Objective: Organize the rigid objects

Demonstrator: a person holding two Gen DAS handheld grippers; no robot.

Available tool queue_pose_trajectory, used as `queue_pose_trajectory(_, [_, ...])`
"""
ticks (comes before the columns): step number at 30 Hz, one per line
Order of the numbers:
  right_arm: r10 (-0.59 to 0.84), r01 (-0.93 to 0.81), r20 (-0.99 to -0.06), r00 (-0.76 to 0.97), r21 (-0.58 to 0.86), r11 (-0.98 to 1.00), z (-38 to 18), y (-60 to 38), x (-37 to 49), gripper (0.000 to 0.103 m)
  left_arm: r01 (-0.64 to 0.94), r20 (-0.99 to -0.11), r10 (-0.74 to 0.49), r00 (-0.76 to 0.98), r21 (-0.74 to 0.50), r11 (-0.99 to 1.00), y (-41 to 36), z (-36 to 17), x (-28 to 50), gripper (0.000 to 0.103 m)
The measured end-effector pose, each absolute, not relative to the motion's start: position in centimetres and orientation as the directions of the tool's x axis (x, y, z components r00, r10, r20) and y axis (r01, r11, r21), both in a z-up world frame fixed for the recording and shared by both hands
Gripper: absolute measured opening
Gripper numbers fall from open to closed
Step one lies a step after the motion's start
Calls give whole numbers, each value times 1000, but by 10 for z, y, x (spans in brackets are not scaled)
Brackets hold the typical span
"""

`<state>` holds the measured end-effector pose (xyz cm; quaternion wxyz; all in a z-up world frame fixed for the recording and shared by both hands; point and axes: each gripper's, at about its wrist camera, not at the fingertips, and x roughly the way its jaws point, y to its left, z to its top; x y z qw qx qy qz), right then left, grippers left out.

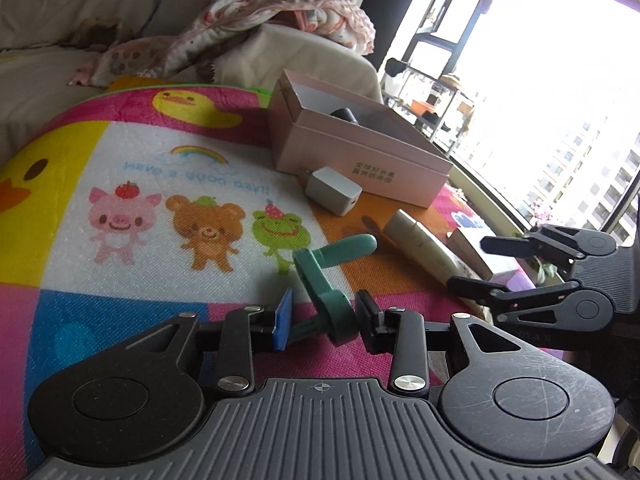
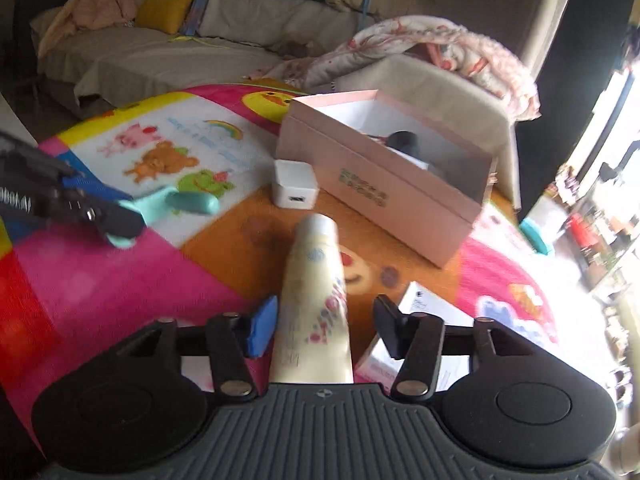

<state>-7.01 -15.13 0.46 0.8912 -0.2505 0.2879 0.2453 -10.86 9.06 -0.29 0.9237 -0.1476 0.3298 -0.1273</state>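
Note:
A green plastic crank-shaped tool (image 1: 324,276) lies on the colourful play mat (image 1: 120,184); its near end sits between the open jaws of my left gripper (image 1: 326,320), with small gaps on both sides. It also shows in the right wrist view (image 2: 176,204). A cream tube (image 2: 314,304) lies on the mat between the open jaws of my right gripper (image 2: 324,324), not clamped. An open pink box (image 1: 360,152) holds a dark object (image 1: 344,114). A white charger (image 1: 332,190) lies in front of the box.
A small white carton (image 2: 416,344) lies right of the cream tube. A sofa with a floral blanket (image 1: 280,12) stands behind the mat. A bright window (image 1: 540,100) is at the right. My right gripper shows in the left wrist view (image 1: 472,264).

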Motion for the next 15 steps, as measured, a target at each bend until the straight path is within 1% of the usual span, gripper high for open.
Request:
queue_pose_trajectory(1, [268,-555,-619,739,-331,763,6,-155,-73,70,137,-574,-330,750,-353,926,90,-3,-109,40])
queue_pose_trajectory(2, [255,-530,-600,758,-339,777,8,-161,-76,73,137,-575,-328,749,-349,927,90,-2,-109,40])
queue_pose_trajectory(4, [267,-506,-574,774,-308,805,17,-175,-77,86,134,-579,-322,749,-343,930,88,-2,-109,40])
queue_pose_trajectory(7, [270,-451,-555,787,-219,865,29,-197,-67,92,130,-584,-314,749,-334,933,86,-1,-108,39])
queue_pose_trajectory(9, [244,-390,-565,788,-152,908,31,-212,-54,94,128,-585,-309,750,-331,935,86,-2,-109,39])
queue_pose_trajectory(12, [227,-294,-623,748,-4,956,22,-234,-31,95,122,-587,-304,750,-329,936,85,-1,-109,39])
queue_pose_trajectory(15, [271,-247,-684,678,135,960,5,-245,-15,95,119,-591,-298,749,-323,939,83,-1,-108,39])
